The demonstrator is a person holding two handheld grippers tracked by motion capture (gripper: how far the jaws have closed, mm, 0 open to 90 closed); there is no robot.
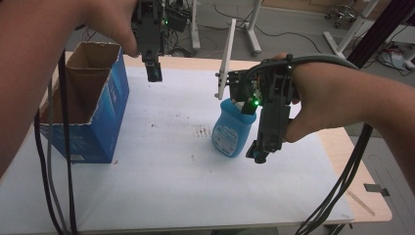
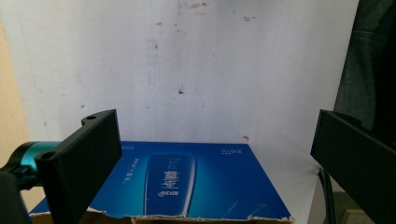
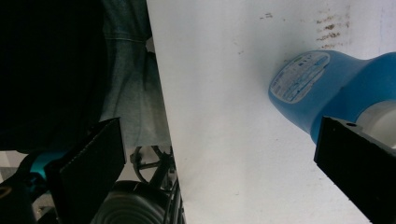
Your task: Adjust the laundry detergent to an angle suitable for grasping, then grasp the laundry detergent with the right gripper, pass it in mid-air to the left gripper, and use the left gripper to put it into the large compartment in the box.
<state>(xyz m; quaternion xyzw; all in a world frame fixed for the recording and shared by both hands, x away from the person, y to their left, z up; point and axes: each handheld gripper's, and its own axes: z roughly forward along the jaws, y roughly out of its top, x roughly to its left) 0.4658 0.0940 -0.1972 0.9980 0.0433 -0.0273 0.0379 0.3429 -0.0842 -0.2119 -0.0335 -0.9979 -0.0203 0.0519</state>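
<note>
A light-blue plastic bottle (image 1: 232, 132) with a white label stands upright at the middle of the white table cover (image 1: 161, 181). My right gripper (image 1: 258, 154) hangs jaws-down just to its right. In the right gripper view that gripper (image 3: 217, 130) is open, with the bottle (image 3: 327, 88) off to one side behind one jaw and nothing held. An open blue cardboard box (image 1: 93, 112) stands at the left. My left gripper (image 1: 153, 73) is raised past the box's far right corner. In the left gripper view it (image 2: 212, 126) is open and empty above the box's printed side (image 2: 187, 182).
Small brown stains (image 1: 201, 131) mark the cover near the bottle. A white upright panel (image 1: 226, 58) stands at the table's far edge. Black cables (image 1: 58, 171) hang at the left and right. Bare wooden table edge (image 1: 367, 196) shows at the right.
</note>
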